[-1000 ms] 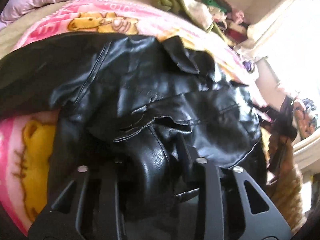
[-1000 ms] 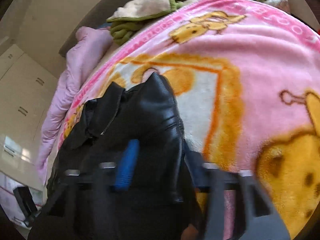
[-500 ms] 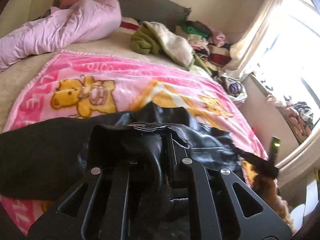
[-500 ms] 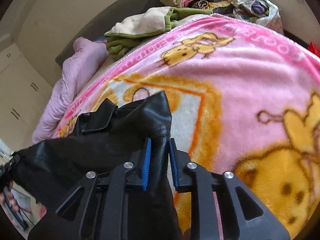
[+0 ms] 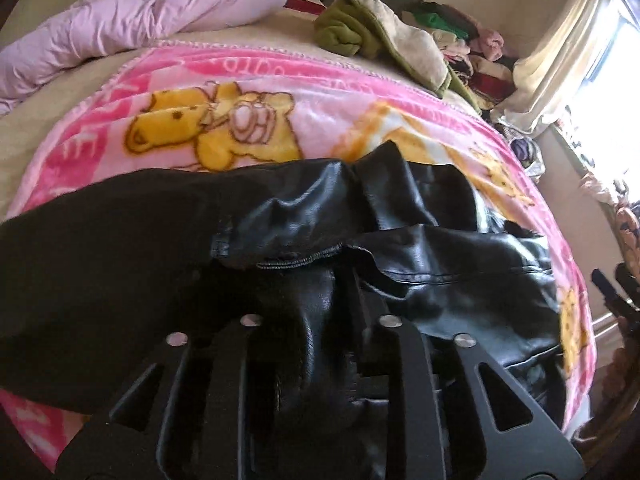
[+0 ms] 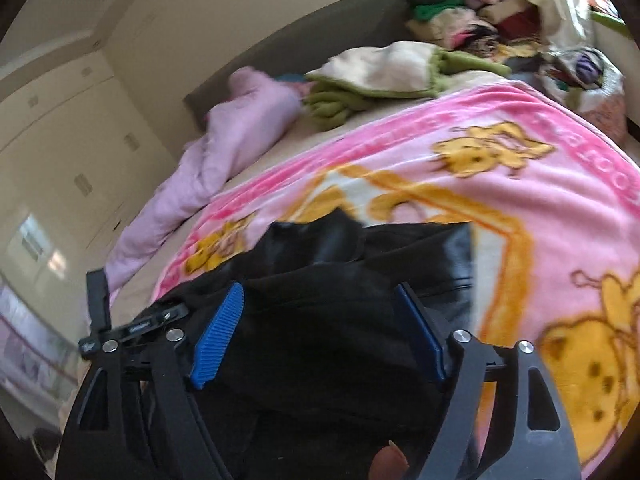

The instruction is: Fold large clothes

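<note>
On the near half of the pink cartoon blanket (image 5: 248, 92) lies the black leather jacket (image 5: 420, 248), bunched and half turned out, with its dull lining spread to the left and the shiny leather to the right. The left gripper (image 5: 316, 344) has a fold of that leather between its narrow jaws, which are easing apart, so the hold looks loose at best. Over to the right, the right gripper (image 6: 320, 332) is opening wide, its blue pads (image 6: 218, 336) clear of the cloth; the jacket sits below them, not pinched.

Handling guess: this thing looks heavy-ish and floppy, not stiff, and the glossy face probably slides in the pads. Seams, collar or hem edges seem the better spots to grab, since thick stitched edges give more bite. Far off sit a lilac duvet (image 5: 132, 20) and a green fleece (image 6: 384, 80), well apart from it.
</note>
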Motion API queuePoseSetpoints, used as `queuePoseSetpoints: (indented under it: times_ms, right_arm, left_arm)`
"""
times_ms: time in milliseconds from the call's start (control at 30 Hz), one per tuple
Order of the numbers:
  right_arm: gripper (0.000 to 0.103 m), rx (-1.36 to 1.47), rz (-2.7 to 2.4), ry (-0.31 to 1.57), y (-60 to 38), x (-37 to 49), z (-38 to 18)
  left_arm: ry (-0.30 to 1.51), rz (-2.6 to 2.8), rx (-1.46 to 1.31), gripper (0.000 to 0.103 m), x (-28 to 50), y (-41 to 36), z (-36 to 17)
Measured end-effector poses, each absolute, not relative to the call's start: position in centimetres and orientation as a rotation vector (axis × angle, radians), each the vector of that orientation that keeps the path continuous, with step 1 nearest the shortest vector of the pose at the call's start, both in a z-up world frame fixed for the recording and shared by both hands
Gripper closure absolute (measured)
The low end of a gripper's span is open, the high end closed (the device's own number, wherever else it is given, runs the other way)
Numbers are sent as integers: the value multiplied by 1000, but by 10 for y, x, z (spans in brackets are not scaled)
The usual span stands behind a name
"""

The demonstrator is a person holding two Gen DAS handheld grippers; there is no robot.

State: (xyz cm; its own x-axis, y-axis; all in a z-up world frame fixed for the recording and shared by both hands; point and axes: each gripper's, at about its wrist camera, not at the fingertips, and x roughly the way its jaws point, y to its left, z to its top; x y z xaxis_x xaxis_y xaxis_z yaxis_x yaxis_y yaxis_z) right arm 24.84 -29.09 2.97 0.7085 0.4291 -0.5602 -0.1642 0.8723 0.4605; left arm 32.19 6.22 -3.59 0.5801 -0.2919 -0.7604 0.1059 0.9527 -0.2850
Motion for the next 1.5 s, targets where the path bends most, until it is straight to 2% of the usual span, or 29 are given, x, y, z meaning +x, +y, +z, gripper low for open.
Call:
queuePoseSetpoints:
  times_ms: [100,300,367,433,600,833,967,1067,1167,1233,1500]
  right_arm:
    - [20,341,346,730,-270,251,28]
    - [20,329,279,825,-268,263,2]
    - [20,334,249,848,-272,263,-6]
    - [20,344,239,871,-277,263,-14]
    - [20,340,203,921,-284,264,-36]
    - [19,347,154,977,-288,270,-63]
    - [17,366,168,987,-291,275,-70]
    - [17,440,200,938,-304,264,-57]
    - [15,462,202,876,-320,241,-34]
    - [13,457,201,842,-328,225,-20]
    - [4,424,193,715,-356,158,38]
  left_arm:
    - [933,-246,-224,84,320,66,-36]
    - [900,-218,-197,75,311,67,-23]
    - [882,-190,-181,65,307,70,-15]
    - [847,-161,-168,50,302,72,-6]
    - [780,-174,-156,38,289,65,14]
    - [926,-209,-47,38,301,27,-33]
    - [984,-201,35,32,311,17,-64]
    - [979,-187,39,32,307,22,-62]
    - [955,-203,10,27,300,25,-48]
    - [952,-200,2,10,298,25,-42]
    - [919,-157,22,9,277,21,-16]
